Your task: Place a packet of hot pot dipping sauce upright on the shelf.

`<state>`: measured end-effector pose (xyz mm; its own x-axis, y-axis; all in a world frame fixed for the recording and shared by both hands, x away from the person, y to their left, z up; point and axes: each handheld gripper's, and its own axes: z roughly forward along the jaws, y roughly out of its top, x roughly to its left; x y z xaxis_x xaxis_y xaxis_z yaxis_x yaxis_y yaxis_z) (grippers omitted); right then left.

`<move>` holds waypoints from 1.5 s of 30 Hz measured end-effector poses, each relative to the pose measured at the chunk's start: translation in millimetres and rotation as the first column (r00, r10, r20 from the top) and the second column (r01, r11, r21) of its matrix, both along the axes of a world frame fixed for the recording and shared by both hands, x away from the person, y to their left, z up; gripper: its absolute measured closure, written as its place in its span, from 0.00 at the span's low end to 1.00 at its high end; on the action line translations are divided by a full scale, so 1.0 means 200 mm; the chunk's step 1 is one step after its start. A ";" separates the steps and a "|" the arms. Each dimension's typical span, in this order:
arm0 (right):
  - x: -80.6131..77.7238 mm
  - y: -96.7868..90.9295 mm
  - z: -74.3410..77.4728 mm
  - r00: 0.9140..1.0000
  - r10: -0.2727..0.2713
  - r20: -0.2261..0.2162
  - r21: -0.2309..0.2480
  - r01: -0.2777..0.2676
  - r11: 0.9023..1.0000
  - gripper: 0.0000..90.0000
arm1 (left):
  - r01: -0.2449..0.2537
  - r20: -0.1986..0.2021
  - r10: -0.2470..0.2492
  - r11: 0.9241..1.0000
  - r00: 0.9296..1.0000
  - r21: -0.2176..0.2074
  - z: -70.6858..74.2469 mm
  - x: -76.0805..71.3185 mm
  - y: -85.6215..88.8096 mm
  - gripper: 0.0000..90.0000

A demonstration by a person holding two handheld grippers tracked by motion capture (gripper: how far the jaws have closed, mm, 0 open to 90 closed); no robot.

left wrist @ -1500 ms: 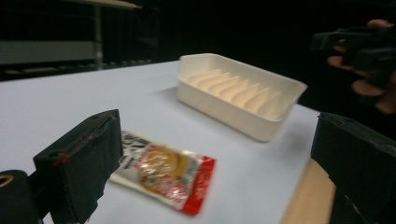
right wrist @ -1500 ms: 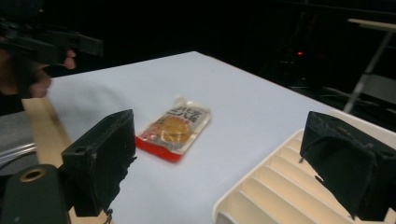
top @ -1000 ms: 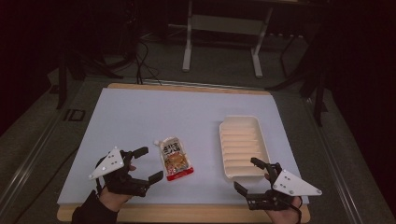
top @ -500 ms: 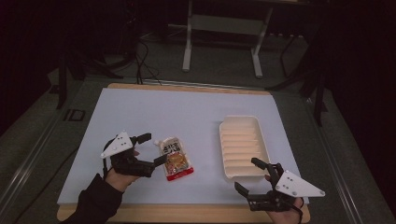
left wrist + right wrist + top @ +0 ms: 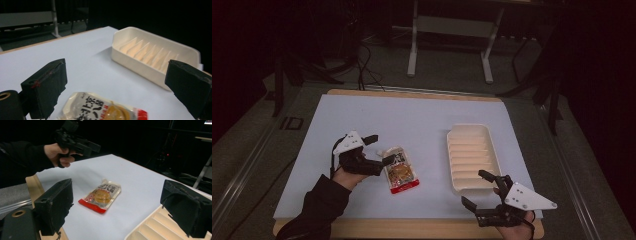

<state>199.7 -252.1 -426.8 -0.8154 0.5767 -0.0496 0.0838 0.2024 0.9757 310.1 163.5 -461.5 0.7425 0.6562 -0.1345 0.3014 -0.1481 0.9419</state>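
A food pouch point(image 5: 400, 171) with a red bottom strip and dark lettering lies flat on the white mat point(image 5: 412, 125), left of centre. My left gripper point(image 5: 379, 150) is open at the pouch's upper left end, its jaws on either side of that end; the pouch point(image 5: 105, 107) lies just below the jaws in the left gripper view. A cream ribbed tray point(image 5: 472, 156) lies at the right, empty. My right gripper point(image 5: 476, 189) is open at the tray's near end, holding nothing. In the right gripper view the pouch point(image 5: 101, 195) and the left gripper point(image 5: 96, 147) show farther off.
The mat lies on a wooden board point(image 5: 412, 227) whose edge shows at front and back. Beyond the table stand a metal frame's legs point(image 5: 449, 45) and cables on a dark floor. The tray point(image 5: 152, 55) has raised inner ribs.
My left gripper has moved forward and to the right, up to the pouch's top end. The right gripper has barely shifted. Pouch and tray have stayed put.
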 end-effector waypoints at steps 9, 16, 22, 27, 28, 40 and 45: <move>0.00 -0.01 0.00 1.000 0.012 -0.011 0.008 -0.012 1.000 0.12 | -0.036 -0.030 0.038 0.997 0.999 0.072 -0.14 0.11 -0.05 0.19; 0.00 0.00 -0.01 0.999 0.026 -0.023 0.006 -0.026 1.000 0.12 | -0.006 -0.082 0.017 0.991 0.996 0.130 -0.22 0.19 -0.05 0.24; 0.00 0.00 -0.02 0.999 0.030 -0.027 0.003 -0.030 1.000 0.12 | -0.009 -0.122 0.029 0.987 0.992 0.159 -0.29 0.27 -0.03 0.29; 0.01 0.00 -0.02 0.999 0.033 -0.030 0.002 -0.033 0.999 0.12 | 0.006 -0.162 0.016 0.990 0.987 0.137 -0.31 0.32 -0.03 0.35; 0.01 0.00 -0.02 0.999 0.033 -0.032 0.003 -0.033 0.999 0.12 | 0.017 -0.172 0.006 0.992 0.985 0.126 -0.32 0.33 -0.03 0.35; 0.01 0.00 -0.02 0.999 0.037 -0.039 -0.003 -0.037 0.999 0.12 | 0.050 -0.254 0.005 0.976 0.967 0.211 -0.39 0.39 -0.07 0.35; 0.01 0.00 -0.02 0.999 0.036 -0.041 -0.005 -0.036 0.999 0.12 | 0.062 -0.280 0.010 0.968 0.960 0.245 -0.39 0.39 -0.09 0.37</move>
<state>201.2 -252.0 -431.4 -0.8370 0.5469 -0.0193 0.1159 0.2117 0.9704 389.0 144.7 -540.5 0.7166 0.6759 -0.1720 0.5376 -0.3782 0.7536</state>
